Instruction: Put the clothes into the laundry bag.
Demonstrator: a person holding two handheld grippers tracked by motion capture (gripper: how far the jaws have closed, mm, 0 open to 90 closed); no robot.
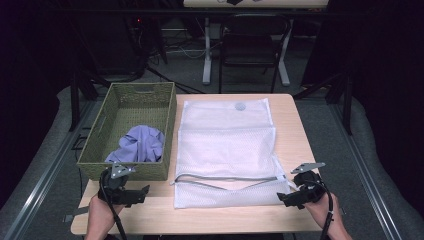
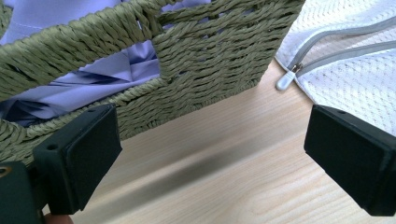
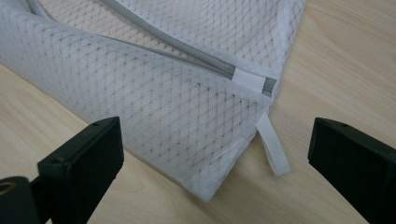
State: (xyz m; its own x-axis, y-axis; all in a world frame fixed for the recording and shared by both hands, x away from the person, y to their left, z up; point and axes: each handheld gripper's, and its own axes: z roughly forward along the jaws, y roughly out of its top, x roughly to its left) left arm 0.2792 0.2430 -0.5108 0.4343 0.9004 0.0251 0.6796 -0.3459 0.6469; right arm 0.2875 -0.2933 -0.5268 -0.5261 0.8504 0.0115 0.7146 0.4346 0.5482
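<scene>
- Cloth (image 1: 139,144) in the basket (image 1: 150,92): lavender, bunched at the near end; its lower part hidden behind the near wall in the high view, and seen through the handle slot in the left tool view.
- What sort of garment the cloth is: cannot tell.
- Mesh bag (image 1: 225,150) contents: cannot tell through the white mesh; it lies flat.
- Small grey round spot near the bag's far edge, too small to identify.
- Person's forearms cut off at the bottom edge of the high view.
- Basket: green woven, sits on the tabletop (image 1: 290,115) at its left side, just beside the bag. Holds only the cloth; far half bare.
- Bag: white, centre of the tabletop, folded in layers, grey zipper (image 1: 225,179) unzipped along the near part, gaping a little. Zipper pull (image 2: 283,82) rests on the wood near the basket's corner.
- Left tool (image 1: 131,194): jaws spread wide, nothing between them, low over the tabletop just in front of the basket's near wall, touching nothing.
- Right tool (image 1: 291,196): jaws spread wide, holding nothing, at the bag's near right corner; the corner and its white loop tab (image 3: 273,151) lie between the 2 jaws, no pad pressing on them.
</scene>
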